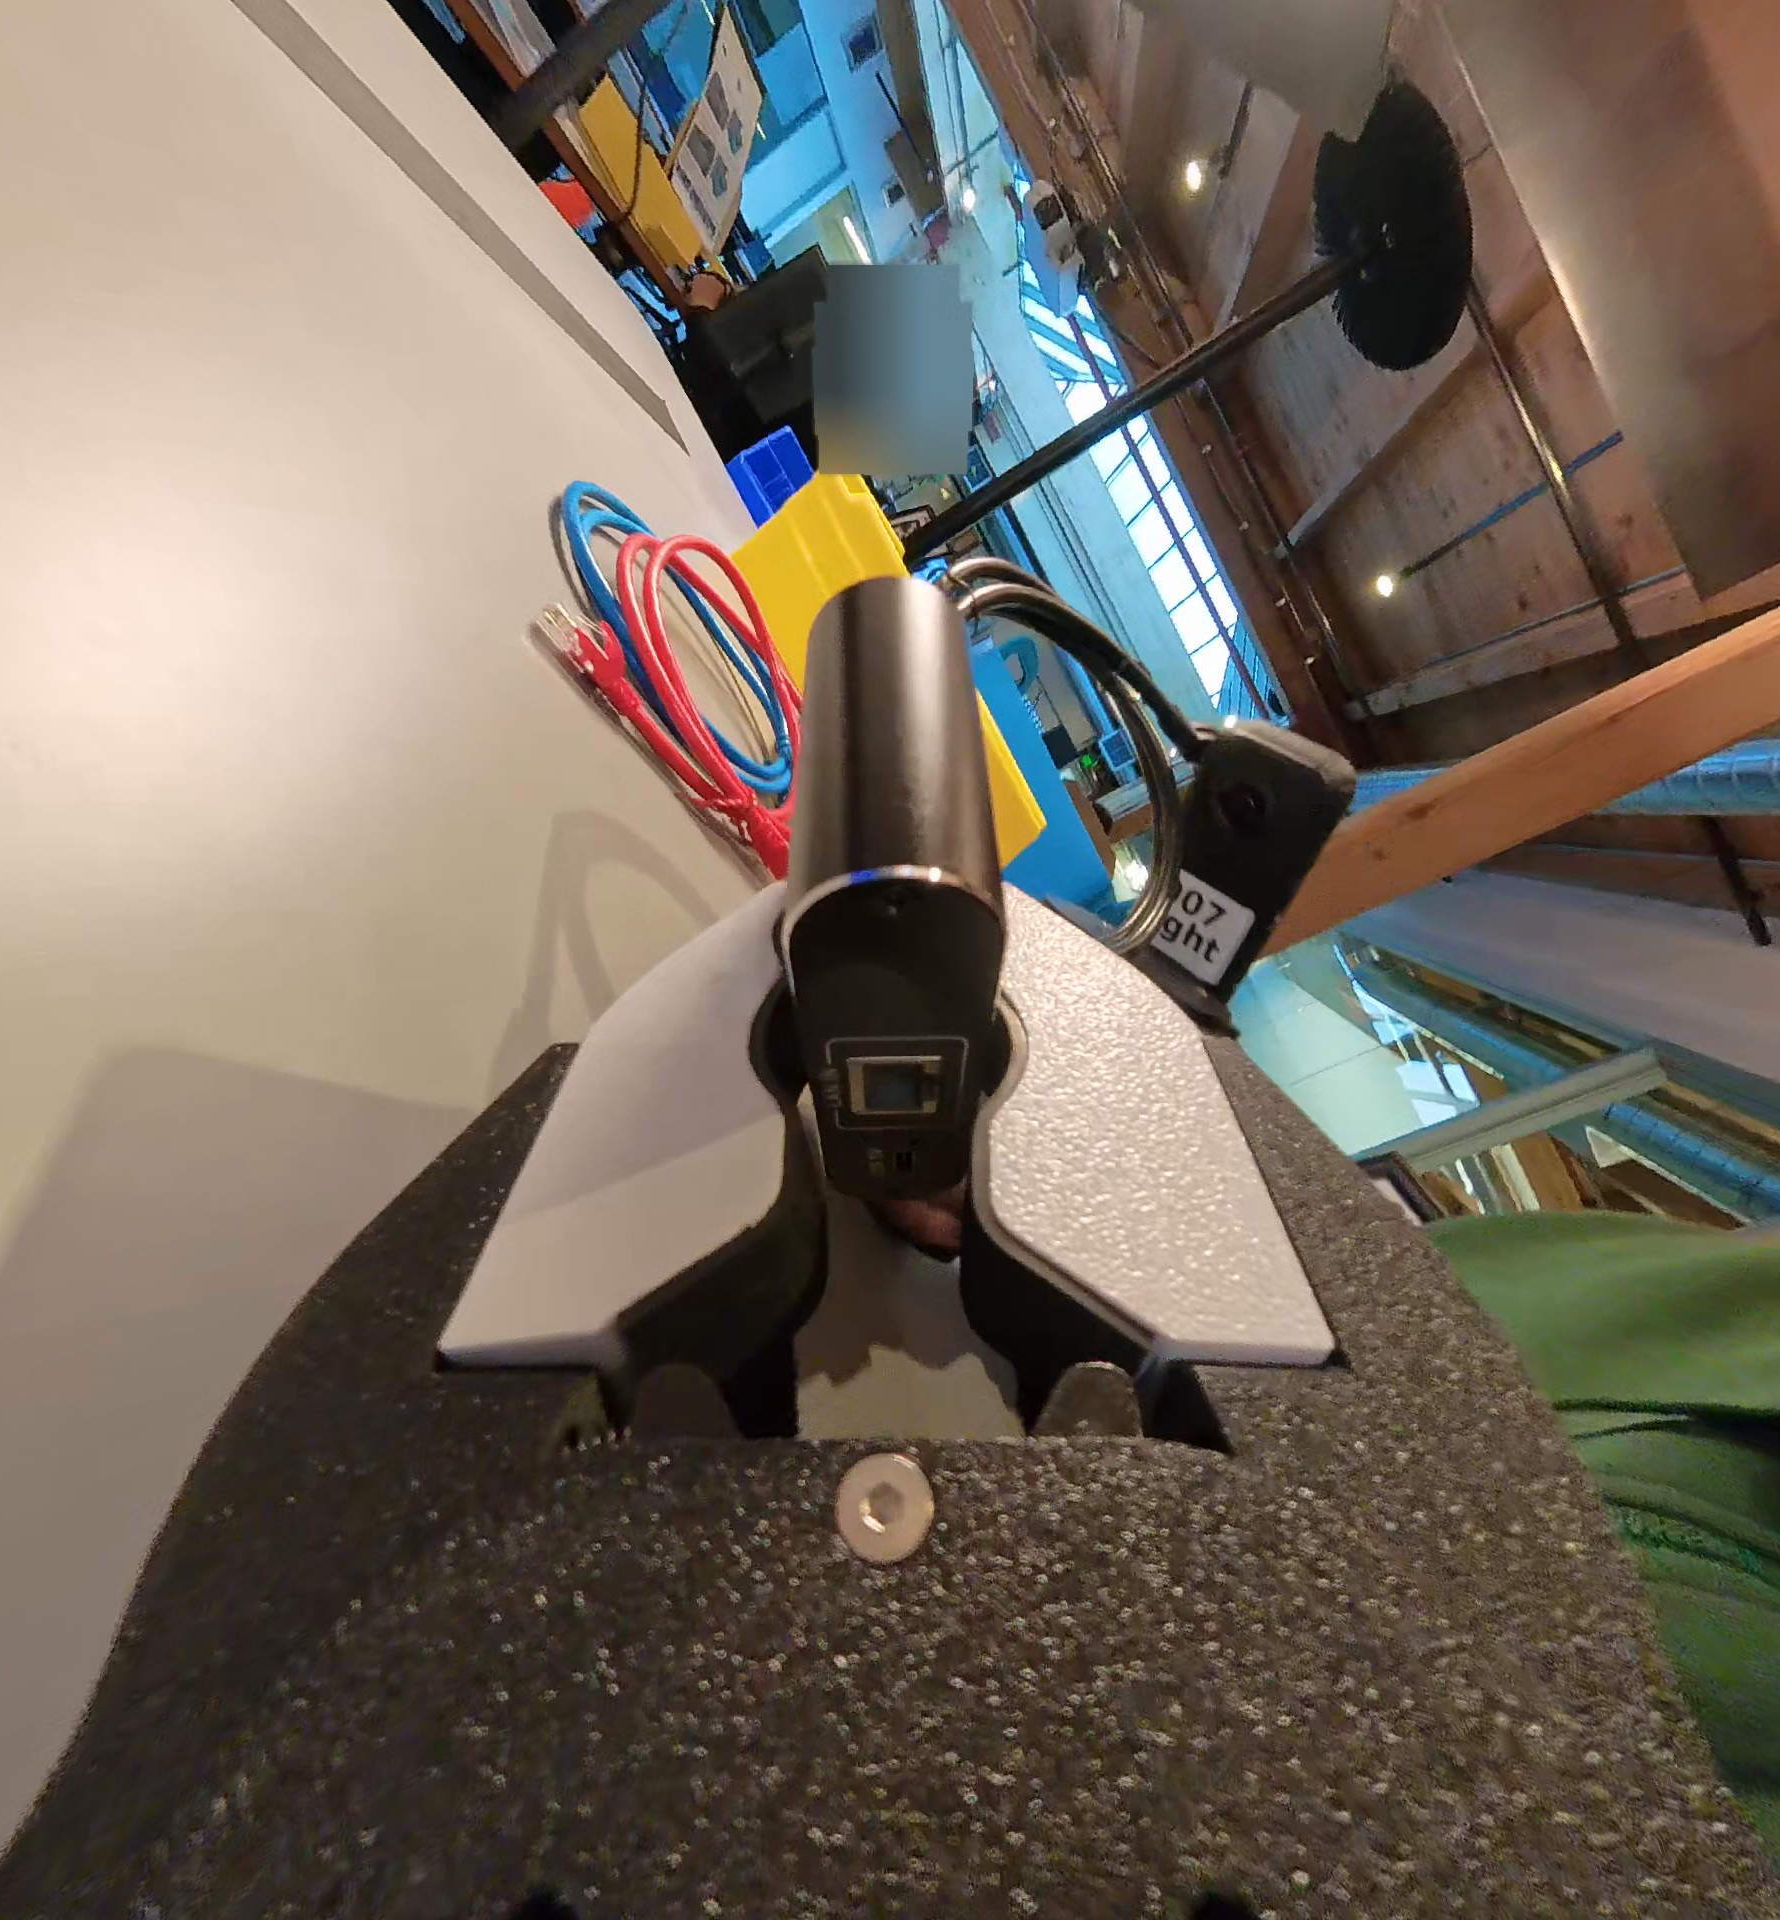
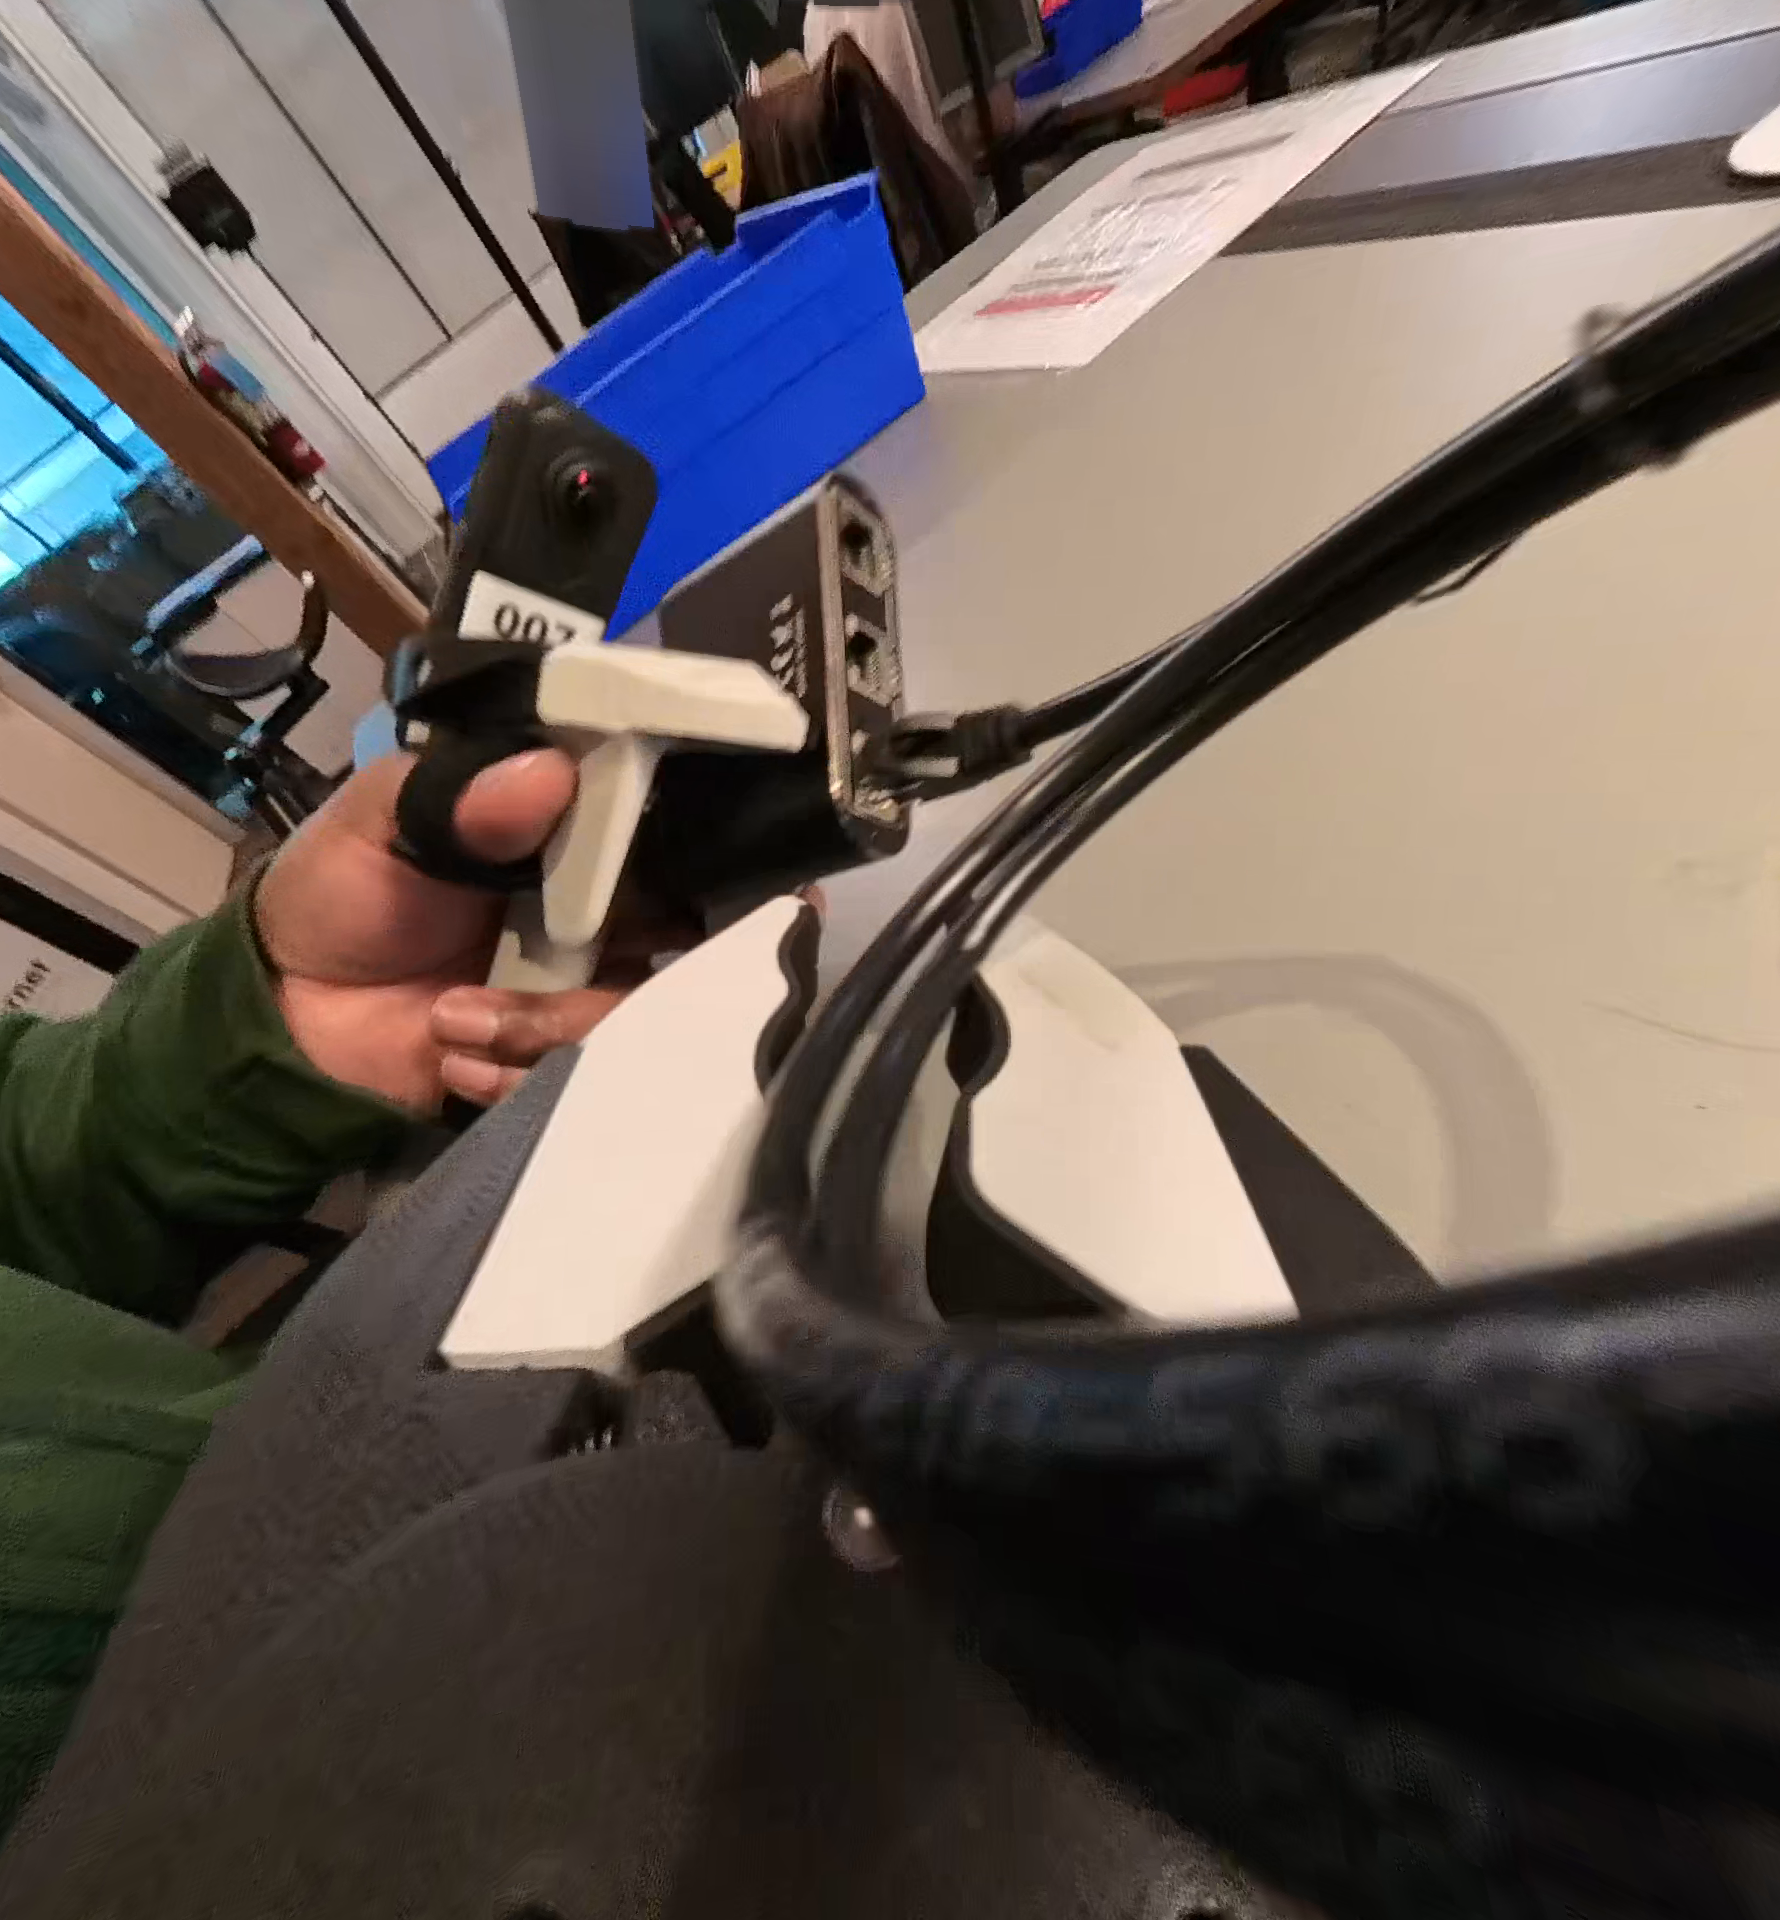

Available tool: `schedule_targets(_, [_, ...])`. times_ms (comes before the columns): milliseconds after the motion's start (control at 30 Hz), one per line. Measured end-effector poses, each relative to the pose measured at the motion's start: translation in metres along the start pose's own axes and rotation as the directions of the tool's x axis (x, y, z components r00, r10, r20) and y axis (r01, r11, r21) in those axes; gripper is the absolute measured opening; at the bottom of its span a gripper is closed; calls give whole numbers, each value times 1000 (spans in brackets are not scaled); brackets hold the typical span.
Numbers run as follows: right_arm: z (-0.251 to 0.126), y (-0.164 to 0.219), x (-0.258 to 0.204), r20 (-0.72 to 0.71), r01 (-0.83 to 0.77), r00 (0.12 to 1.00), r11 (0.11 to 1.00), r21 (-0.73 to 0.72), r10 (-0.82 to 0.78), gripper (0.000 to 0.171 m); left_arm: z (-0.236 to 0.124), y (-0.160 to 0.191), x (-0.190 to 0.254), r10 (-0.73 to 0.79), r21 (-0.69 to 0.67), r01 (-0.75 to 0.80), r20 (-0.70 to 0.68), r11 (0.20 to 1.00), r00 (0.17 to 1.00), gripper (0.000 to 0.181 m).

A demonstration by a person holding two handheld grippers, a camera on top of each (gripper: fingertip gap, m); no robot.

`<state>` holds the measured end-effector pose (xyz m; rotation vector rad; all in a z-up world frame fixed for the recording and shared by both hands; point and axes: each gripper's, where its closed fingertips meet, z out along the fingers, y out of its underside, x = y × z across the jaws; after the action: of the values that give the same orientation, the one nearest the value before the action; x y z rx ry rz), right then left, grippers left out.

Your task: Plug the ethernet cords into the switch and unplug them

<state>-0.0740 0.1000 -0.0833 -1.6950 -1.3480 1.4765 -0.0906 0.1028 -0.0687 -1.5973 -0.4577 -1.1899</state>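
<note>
The right gripper (image 2: 881,997) closes on a blurred bundle of black ethernet cords (image 2: 969,935); one is plugged into the slim black metal switch (image 2: 813,665). The left gripper (image 1: 891,1039) clamps that switch (ports hidden here) above the white table (image 1: 242,727).

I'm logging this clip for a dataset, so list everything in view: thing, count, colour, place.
switch: one, black, clamped in the left gripper, lifted off the table
black cord: one, black, plugged into the switch's end port, bundle held by the right gripper
red cord: one, red, coiled on the table
blue cord: one, blue, coiled with the red cord
table: one, white
yellow bin: one, behind the coils
blue bin: one, far table edge
paper sheet: one, white, on the table
left gripper: white fingers, shut
right gripper: white fingers, shut
hand: one, green sleeve
</note>
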Motion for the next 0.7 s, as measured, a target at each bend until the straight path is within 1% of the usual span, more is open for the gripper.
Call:
schedule_targets(167, [-8, -10, 5, 32, -62, 998, 996, 66, 60, 19, 0, 9, 7, 55, -26, -55, -7, 998, 998, 28])
schedule_targets(367, [-19, -14, -6, 142, -87, 987, 992, 95, 73, 27, 1, 16, 19, 99, -50, -103, -66, 993, 993, 28])
schedule_targets(467, [-22, -12, -10, 187, -118, 977, 990, 83, 101, 29, 2, 21, 24, 131, -64, -136, -80, 989, 988, 28])
schedule_targets(600, [-24, -15, -12, 224, -169, 964, 980, 105, 142, 29, 5, 25, 28, 133, -61, -139, -95, 988, 987, 28])
schedule_targets(700, [-26, -17, -15, 243, -170, 960, 980, 103, 141, 29, 5, 26, 31, 137, -55, -143, -103, 988, 985, 28])
